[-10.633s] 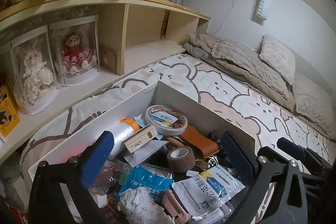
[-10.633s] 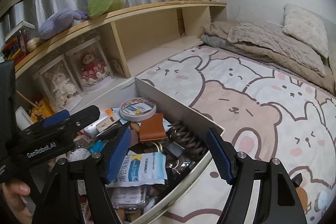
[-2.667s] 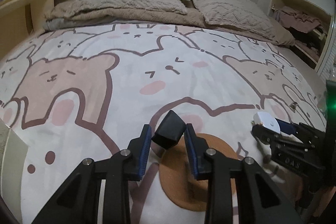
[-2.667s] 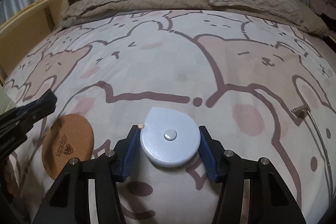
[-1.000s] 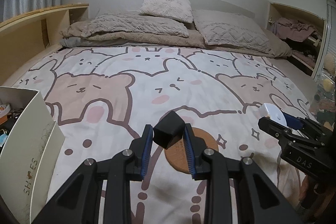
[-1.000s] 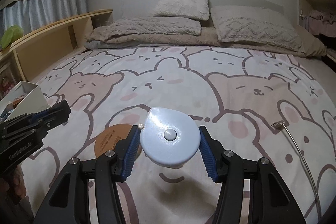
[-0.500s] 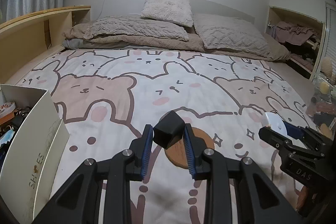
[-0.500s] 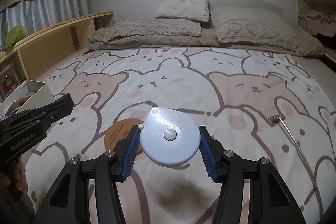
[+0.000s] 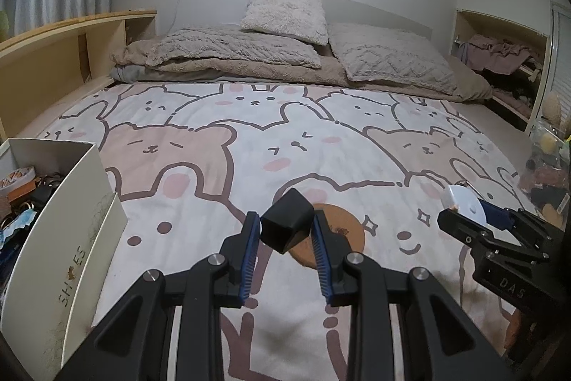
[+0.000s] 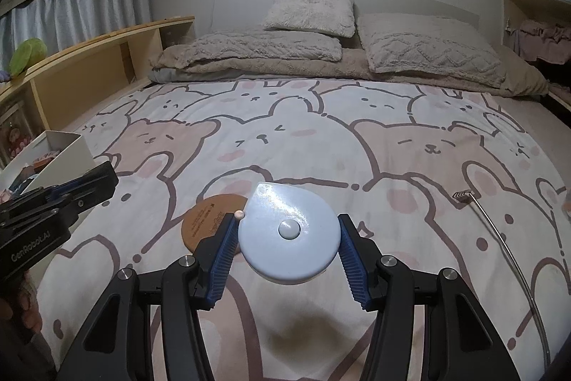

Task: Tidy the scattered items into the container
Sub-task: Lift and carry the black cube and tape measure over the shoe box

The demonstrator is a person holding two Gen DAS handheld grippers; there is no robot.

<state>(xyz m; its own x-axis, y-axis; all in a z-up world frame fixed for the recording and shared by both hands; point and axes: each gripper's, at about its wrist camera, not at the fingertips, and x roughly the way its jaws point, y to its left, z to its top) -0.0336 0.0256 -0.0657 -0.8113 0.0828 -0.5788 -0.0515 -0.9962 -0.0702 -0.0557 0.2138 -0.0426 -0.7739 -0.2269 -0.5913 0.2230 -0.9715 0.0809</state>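
My left gripper is shut on a small black box and holds it above the bed. My right gripper is shut on a round pale-blue tape measure, also lifted; it shows in the left wrist view at the right. A round cork coaster lies on the bedspread under both grippers, also in the left wrist view. The white shoe-box container full of items stands at the left; its corner shows in the right wrist view. A long metal back scratcher lies at the right.
The bedspread with bear and rabbit print covers the bed. Pillows and a folded blanket lie at the far end. A wooden shelf runs along the left side. A cluttered nook is at the right.
Both grippers have lifted and pulled back from the bedspread with their items held. The view has swung left, and more of the shoe box has come into sight.
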